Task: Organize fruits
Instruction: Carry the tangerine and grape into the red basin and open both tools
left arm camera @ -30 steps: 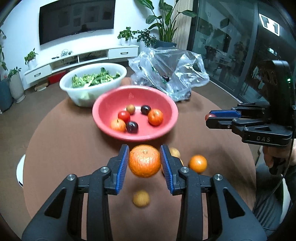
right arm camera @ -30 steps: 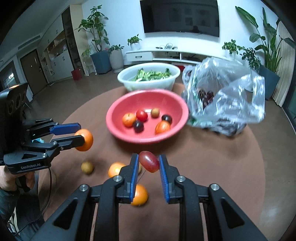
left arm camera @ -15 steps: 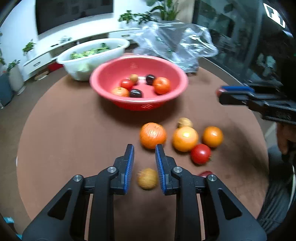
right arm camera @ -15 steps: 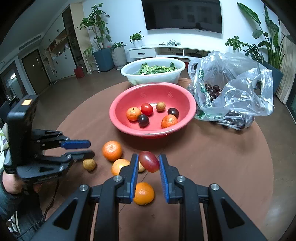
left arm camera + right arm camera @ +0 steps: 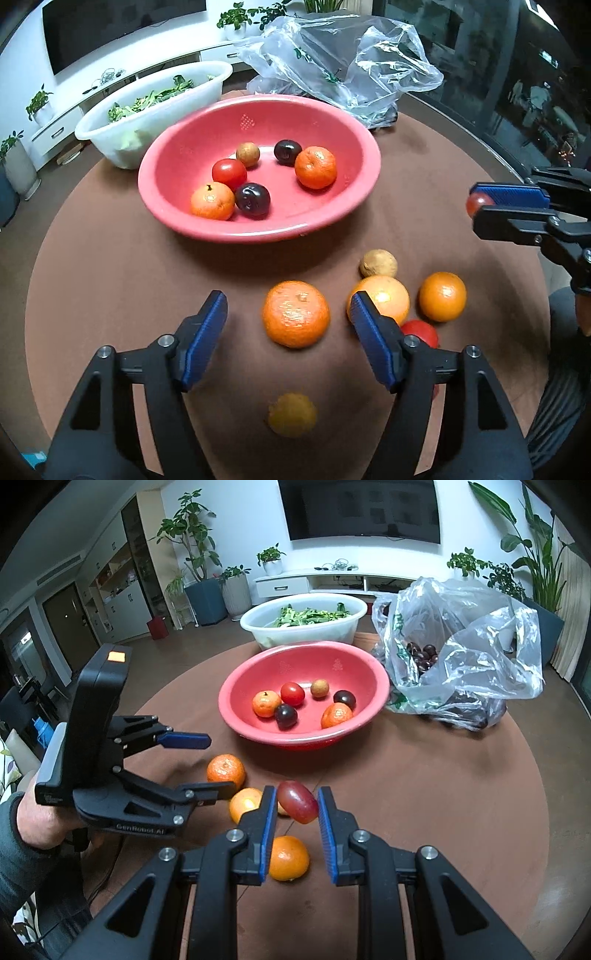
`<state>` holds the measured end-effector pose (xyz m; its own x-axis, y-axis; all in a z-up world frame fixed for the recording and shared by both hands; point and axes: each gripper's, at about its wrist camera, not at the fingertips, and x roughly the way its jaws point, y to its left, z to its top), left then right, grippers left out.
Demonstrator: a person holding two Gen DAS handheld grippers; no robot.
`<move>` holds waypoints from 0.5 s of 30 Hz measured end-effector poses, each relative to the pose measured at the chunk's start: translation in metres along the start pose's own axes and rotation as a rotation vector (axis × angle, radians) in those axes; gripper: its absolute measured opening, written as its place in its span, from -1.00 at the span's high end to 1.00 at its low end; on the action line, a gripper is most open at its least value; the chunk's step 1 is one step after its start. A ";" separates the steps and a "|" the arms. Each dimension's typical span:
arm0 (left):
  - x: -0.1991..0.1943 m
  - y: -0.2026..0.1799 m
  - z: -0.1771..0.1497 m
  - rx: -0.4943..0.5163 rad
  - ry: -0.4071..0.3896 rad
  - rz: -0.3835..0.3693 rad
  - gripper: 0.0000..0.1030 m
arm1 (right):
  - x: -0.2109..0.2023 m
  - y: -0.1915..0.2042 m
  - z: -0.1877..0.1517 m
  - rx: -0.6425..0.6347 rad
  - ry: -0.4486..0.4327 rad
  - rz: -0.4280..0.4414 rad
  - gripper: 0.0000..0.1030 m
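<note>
A red bowl (image 5: 354, 206) (image 5: 236, 716) on the round brown table holds several small fruits. My left gripper (image 5: 288, 314) (image 5: 207, 764) is open and empty, its jaws wide on either side of a mandarin (image 5: 295, 314) (image 5: 225, 771) lying on the table. More oranges (image 5: 442, 296), a brown fruit (image 5: 378, 263), a red tomato (image 5: 419, 332) and a small yellow fruit (image 5: 291, 414) lie around it. My right gripper (image 5: 294, 806) (image 5: 480, 208) is shut on a red grape tomato (image 5: 297, 801) and holds it above the table.
A white basin of greens (image 5: 147, 107) (image 5: 303, 622) stands behind the red bowl. A clear plastic bag (image 5: 343, 62) (image 5: 461, 646) with dark fruits lies at the back right. The table edge curves round on all sides.
My left gripper let go of the mandarin onto the table, dropped lower and opened wide around it. My right gripper kept hold of the grape tomato.
</note>
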<state>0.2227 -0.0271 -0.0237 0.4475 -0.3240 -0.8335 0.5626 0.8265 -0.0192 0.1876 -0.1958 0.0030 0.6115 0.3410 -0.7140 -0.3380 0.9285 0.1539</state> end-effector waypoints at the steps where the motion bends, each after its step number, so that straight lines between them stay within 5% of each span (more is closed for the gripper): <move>1: 0.003 0.004 0.001 -0.014 0.007 -0.008 -0.27 | 0.000 -0.001 -0.001 0.002 0.000 0.002 0.52; 7: 0.011 0.022 0.001 -0.068 0.039 -0.095 -0.11 | 0.005 -0.003 -0.006 0.009 0.012 0.009 0.52; 10: 0.012 0.017 0.003 -0.050 0.040 -0.124 0.28 | 0.007 -0.003 -0.008 0.013 0.015 0.012 0.52; 15: 0.011 0.012 0.003 -0.038 0.044 -0.111 0.29 | 0.005 0.000 -0.006 0.008 0.012 0.012 0.52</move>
<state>0.2367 -0.0222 -0.0310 0.3523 -0.3947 -0.8486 0.5796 0.8039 -0.1333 0.1863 -0.1948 -0.0050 0.5988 0.3505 -0.7201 -0.3395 0.9254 0.1681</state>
